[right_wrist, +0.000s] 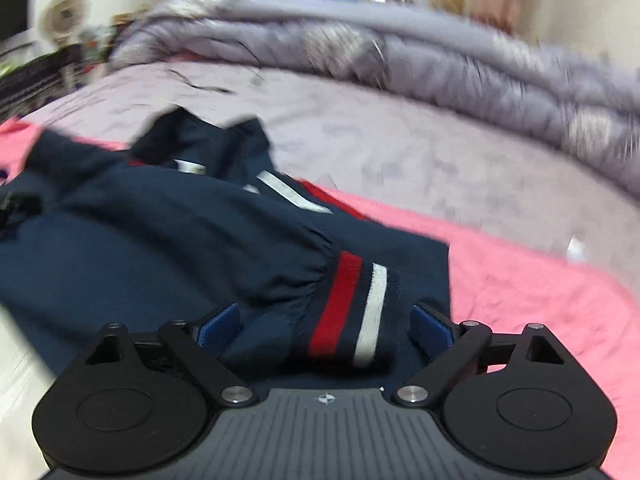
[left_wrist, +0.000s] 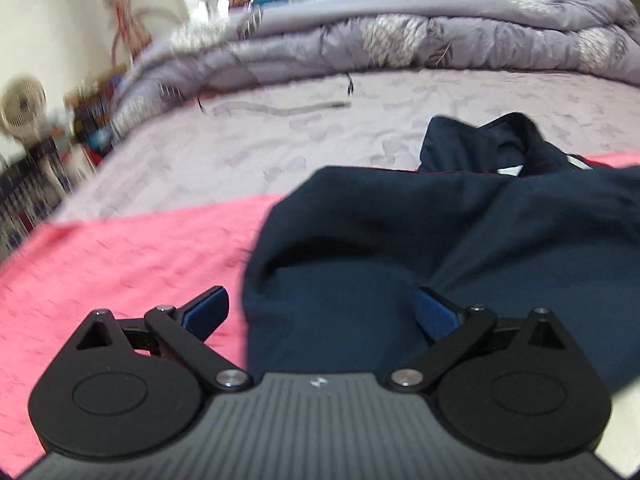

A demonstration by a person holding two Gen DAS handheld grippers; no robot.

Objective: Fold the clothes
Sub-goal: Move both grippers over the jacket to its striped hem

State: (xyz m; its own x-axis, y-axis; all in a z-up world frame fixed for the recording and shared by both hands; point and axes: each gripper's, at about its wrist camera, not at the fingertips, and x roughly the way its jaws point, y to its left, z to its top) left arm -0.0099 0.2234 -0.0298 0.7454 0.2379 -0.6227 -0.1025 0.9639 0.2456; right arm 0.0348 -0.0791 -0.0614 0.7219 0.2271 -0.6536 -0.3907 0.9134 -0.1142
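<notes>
While the navy jacket (right_wrist: 160, 240) sprawls rumpled on the pink sheet (right_wrist: 520, 272) near the bed's front edge, its striped cuff (right_wrist: 356, 312) sits right between the right tool's (right_wrist: 326, 326) wide-open jaws; left tool (left_wrist: 320, 314) gapes wide over the hem

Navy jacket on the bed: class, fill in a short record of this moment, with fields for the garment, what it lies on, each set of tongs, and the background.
garment: navy jacket, rumpled, collar away from the cameras
cuff: red and white striped cuff, lying between the right pads
surface: pink sheet over a lilac bedspread
left tongs: open, at the jacket's left edge
right tongs: open around the cuff, not clamped
background: folded lilac quilt, fan, window
</notes>
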